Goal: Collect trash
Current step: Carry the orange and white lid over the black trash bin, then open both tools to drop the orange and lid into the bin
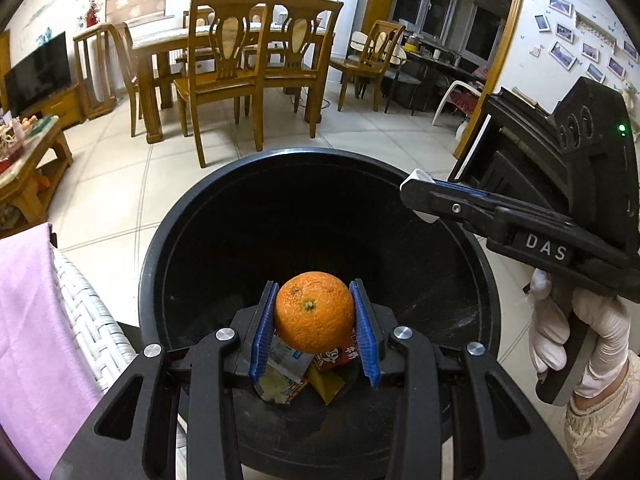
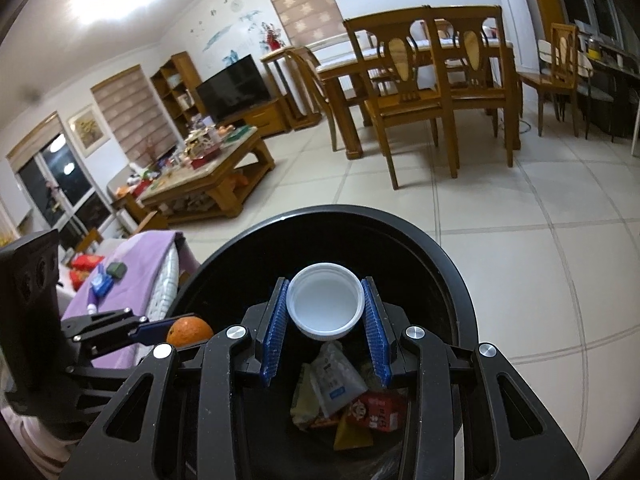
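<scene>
the left claw (image 1: 314, 330) is partly closed, its blue pads clamped on an orange (image 1: 314, 312). the right claw (image 2: 326, 330) is likewise pinched on a white cup (image 2: 325, 306). both hang over the black bin (image 1: 160, 260), where wrappers (image 2: 340, 396) already lie at 6 o'clock. dropping these two is what seems left; more bits sit on the purple cloth (image 2: 120, 276) at 9 o'clock.

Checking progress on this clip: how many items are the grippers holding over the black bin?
2. A round orange fruit in the left gripper, a white plastic cap in the right gripper.
</scene>
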A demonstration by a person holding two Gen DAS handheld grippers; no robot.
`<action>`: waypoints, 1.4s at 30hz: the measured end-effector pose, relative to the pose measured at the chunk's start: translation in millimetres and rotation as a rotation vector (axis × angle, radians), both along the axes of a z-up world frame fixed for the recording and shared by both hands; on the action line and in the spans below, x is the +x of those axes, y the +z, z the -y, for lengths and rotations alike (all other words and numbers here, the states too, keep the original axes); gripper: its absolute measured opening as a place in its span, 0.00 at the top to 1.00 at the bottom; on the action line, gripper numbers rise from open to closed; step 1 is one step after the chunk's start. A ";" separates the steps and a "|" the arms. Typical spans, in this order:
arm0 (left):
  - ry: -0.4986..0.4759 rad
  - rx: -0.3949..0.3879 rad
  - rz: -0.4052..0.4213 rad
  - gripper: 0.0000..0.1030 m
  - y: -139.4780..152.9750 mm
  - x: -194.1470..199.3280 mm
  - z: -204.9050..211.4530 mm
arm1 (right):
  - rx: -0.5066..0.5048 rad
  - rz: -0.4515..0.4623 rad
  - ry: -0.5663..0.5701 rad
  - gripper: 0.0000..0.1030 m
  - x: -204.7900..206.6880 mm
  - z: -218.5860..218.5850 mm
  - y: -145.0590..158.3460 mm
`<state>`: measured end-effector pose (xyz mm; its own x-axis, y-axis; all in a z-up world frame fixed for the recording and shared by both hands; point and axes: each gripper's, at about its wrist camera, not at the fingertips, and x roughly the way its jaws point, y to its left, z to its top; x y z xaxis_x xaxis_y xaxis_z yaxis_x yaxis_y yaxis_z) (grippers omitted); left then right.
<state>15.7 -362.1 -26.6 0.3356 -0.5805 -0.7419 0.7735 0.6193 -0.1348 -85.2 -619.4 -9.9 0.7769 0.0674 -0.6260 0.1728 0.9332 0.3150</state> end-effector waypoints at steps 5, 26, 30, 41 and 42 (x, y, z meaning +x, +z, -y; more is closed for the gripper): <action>-0.006 0.004 0.009 0.65 2.9 -0.8 8.0 | 0.006 -0.001 0.000 0.64 3.6 2.1 -3.5; -0.015 -0.001 0.042 0.60 11.1 -10.8 13.5 | 0.005 -0.016 0.032 0.55 14.3 -20.7 -10.6; -0.008 -0.008 0.072 0.43 16.4 -15.0 8.3 | 0.005 -0.016 0.031 0.55 13.9 -22.3 -10.9; 0.045 -0.010 0.094 0.35 29.6 -12.6 -35.3 | 0.003 -0.010 0.058 0.50 21.9 -43.7 -8.9; 0.058 -0.011 0.094 0.32 30.8 -10.4 -42.5 | 0.002 -0.009 0.065 0.49 23.5 -48.7 -8.1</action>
<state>5.3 -319.5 4.1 0.4368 -0.5661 -0.6991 0.7457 0.6625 -0.0705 -61.8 -570.7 -18.0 0.7650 0.1187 -0.6330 0.1146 0.9421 0.3152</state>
